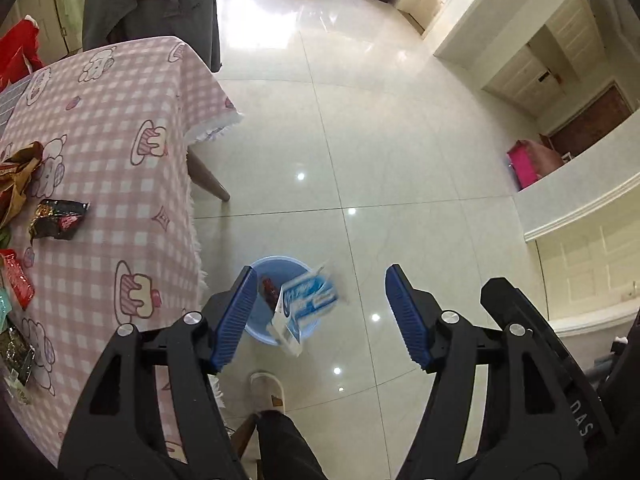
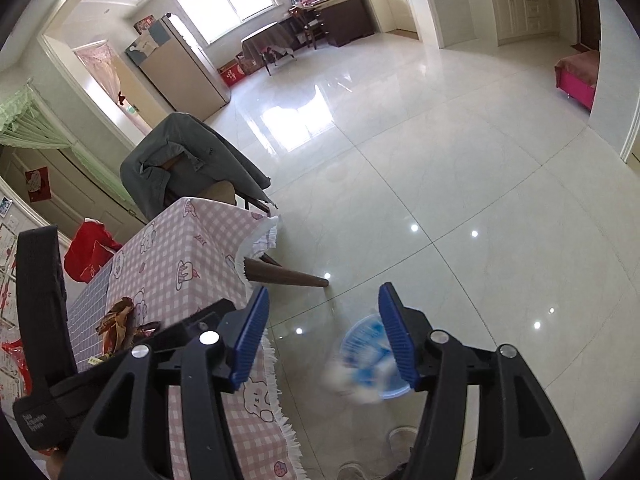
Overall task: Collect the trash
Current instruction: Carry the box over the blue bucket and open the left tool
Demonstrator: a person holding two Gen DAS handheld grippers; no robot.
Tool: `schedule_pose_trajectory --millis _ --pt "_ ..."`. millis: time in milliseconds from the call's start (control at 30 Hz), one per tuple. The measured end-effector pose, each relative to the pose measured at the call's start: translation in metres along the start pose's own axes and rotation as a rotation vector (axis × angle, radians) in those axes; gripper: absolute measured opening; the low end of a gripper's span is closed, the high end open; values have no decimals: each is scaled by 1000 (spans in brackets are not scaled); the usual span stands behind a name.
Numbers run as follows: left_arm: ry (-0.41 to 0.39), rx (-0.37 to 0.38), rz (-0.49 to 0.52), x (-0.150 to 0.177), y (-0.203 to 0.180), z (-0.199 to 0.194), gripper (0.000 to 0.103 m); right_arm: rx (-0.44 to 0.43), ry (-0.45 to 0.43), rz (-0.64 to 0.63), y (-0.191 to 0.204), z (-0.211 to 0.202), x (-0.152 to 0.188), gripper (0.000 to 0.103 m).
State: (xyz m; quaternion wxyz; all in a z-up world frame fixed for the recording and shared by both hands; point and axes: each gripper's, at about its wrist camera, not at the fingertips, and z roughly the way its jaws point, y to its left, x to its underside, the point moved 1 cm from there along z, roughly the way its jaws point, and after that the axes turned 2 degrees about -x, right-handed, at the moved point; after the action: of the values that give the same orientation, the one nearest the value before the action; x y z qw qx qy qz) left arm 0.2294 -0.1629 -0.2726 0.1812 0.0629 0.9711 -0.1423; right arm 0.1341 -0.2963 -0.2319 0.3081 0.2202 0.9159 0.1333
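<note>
A light blue bucket (image 1: 272, 272) stands on the tiled floor beside the table, with a dark red wrapper (image 1: 268, 290) inside it. A blue-and-white carton (image 1: 308, 300) is tilted over the bucket's right rim, slightly blurred and touching neither pad. My left gripper (image 1: 322, 276) is open above it, its jaws wide apart. In the right wrist view the bucket (image 2: 394, 394) and the carton (image 2: 360, 372) are a blur. My right gripper (image 2: 324, 292) is open with nothing between its fingers. Several wrappers lie on the table: a black one (image 1: 60, 218), a brown one (image 1: 20, 172) and a red packet (image 1: 18, 284).
The table (image 1: 120, 140) has a pink checked cloth and a slanted wooden leg (image 1: 208, 178). A chair draped with a grey jacket (image 1: 152, 4) stands at its far end. A person's shoe (image 1: 268, 390) is near the bucket. A pink box (image 1: 524, 164) sits by the right wall.
</note>
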Motion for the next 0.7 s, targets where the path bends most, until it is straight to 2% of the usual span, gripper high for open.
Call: schedule_pose_trajectory --millis 200,367,500,700 --pt "-53 -44 0 -2 21 -31 66 -31 0 -30 18 -7 3 57" --pt "-101 -83 -30 2 48 -63 66 -83 2 -92 56 -11 6 57" --pt "-144 -152 -62 12 79 -94 66 -134 18 -148 90 -11 16 57" --pt "-161 -238 -144 38 141 -132 66 -223 64 -245 148 -10 43 57"
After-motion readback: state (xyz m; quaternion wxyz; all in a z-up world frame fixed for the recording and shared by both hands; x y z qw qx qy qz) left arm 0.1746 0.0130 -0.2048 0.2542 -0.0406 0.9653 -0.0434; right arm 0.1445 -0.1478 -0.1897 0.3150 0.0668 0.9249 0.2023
